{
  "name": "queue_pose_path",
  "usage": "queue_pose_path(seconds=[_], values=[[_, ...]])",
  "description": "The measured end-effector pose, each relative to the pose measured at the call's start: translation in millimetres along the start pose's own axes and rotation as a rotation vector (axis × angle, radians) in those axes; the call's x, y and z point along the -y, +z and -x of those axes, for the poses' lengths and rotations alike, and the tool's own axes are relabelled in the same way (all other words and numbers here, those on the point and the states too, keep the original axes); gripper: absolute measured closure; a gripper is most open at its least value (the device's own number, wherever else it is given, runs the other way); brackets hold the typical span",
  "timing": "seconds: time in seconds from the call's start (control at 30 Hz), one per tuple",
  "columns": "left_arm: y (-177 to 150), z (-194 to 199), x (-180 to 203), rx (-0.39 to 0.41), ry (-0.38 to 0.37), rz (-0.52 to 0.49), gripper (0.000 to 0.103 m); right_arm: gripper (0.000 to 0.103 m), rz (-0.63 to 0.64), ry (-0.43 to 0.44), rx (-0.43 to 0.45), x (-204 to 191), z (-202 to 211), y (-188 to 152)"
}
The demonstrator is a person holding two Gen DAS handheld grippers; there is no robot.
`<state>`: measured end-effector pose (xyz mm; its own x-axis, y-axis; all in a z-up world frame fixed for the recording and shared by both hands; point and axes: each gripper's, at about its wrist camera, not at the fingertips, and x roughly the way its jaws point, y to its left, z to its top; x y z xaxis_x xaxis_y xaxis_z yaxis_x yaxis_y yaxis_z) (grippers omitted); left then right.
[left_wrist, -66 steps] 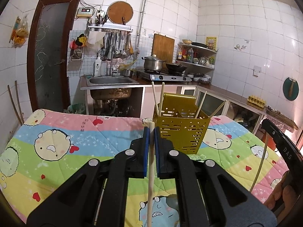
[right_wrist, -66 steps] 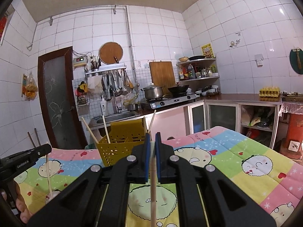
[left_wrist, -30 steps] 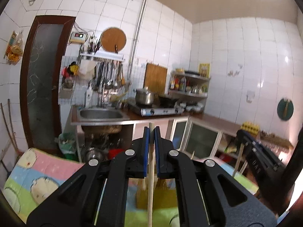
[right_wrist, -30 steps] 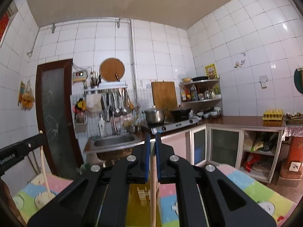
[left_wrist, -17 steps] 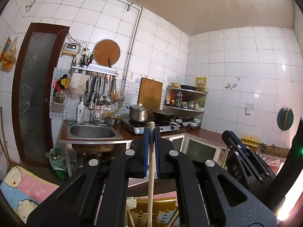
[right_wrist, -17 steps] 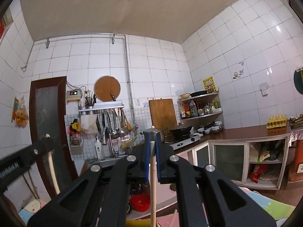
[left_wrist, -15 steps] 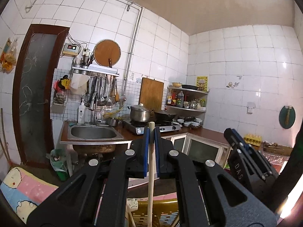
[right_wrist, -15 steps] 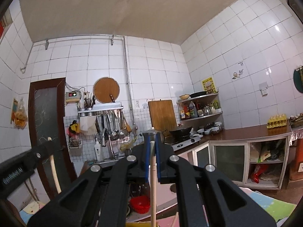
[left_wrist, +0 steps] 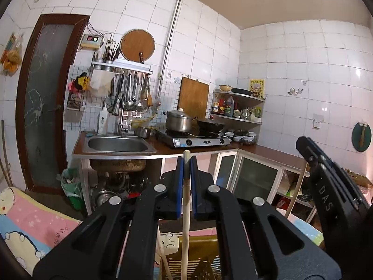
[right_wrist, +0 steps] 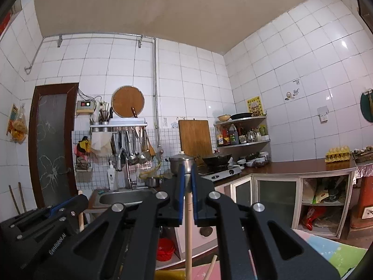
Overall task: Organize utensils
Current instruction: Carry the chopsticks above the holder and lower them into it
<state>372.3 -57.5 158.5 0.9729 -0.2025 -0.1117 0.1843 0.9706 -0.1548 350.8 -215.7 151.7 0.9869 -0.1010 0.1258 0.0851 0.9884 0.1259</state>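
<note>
My left gripper (left_wrist: 186, 163) is shut on a pale wooden chopstick (left_wrist: 185, 221) that hangs straight down between the blue pads. Its lower end reaches toward the yellow perforated utensil holder (left_wrist: 200, 256) at the bottom of the left wrist view, where another stick (left_wrist: 163, 254) leans. My right gripper (right_wrist: 186, 175) is likewise shut on a wooden chopstick (right_wrist: 188, 233) held upright. A sliver of the yellow holder (right_wrist: 170, 275) shows below it, with a stick tip (right_wrist: 211, 266) beside. Each gripper shows in the other's view, the right one (left_wrist: 331, 186) and the left one (right_wrist: 46, 221), each with its chopstick.
The table's cartoon-print cloth (left_wrist: 28, 219) shows at the lower edges. Behind stand a sink counter (left_wrist: 119, 144), a gas stove with a pot (left_wrist: 179, 122), glass-door cabinets (right_wrist: 277, 198), a corner shelf of bottles (right_wrist: 242, 135) and a brown door (left_wrist: 44, 102).
Both views first tipped upward, off the cloth toward the walls and ceiling. In the last half second the left view dipped, and the yellow holder sits close under both chopsticks. Both grips held.
</note>
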Motion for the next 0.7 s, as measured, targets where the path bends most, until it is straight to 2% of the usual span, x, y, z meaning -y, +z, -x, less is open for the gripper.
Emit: queue_pose_path(seconds=[0.27, 0.43, 0.53, 0.7], values=[[32.7, 25.4, 1.2, 0.111, -0.009, 0.028, 0.099, 0.097, -0.022, 0.006, 0.011, 6.4, 2.0, 6.8], [34.4, 22.2, 16.5, 0.170, 0.024, -0.029, 0.099, 0.097, -0.016, 0.007, 0.002, 7.6, 1.8, 3.3], [19.2, 11.1, 17.7, 0.153, 0.035, -0.044, 0.099, 0.097, -0.027, 0.007, -0.013, 10.6, -0.8, 0.6], [-9.8, -7.5, 8.6, 0.069, 0.042, -0.025, 0.099, 0.098, -0.007, 0.007, -0.033, 8.5, -2.0, -4.4]])
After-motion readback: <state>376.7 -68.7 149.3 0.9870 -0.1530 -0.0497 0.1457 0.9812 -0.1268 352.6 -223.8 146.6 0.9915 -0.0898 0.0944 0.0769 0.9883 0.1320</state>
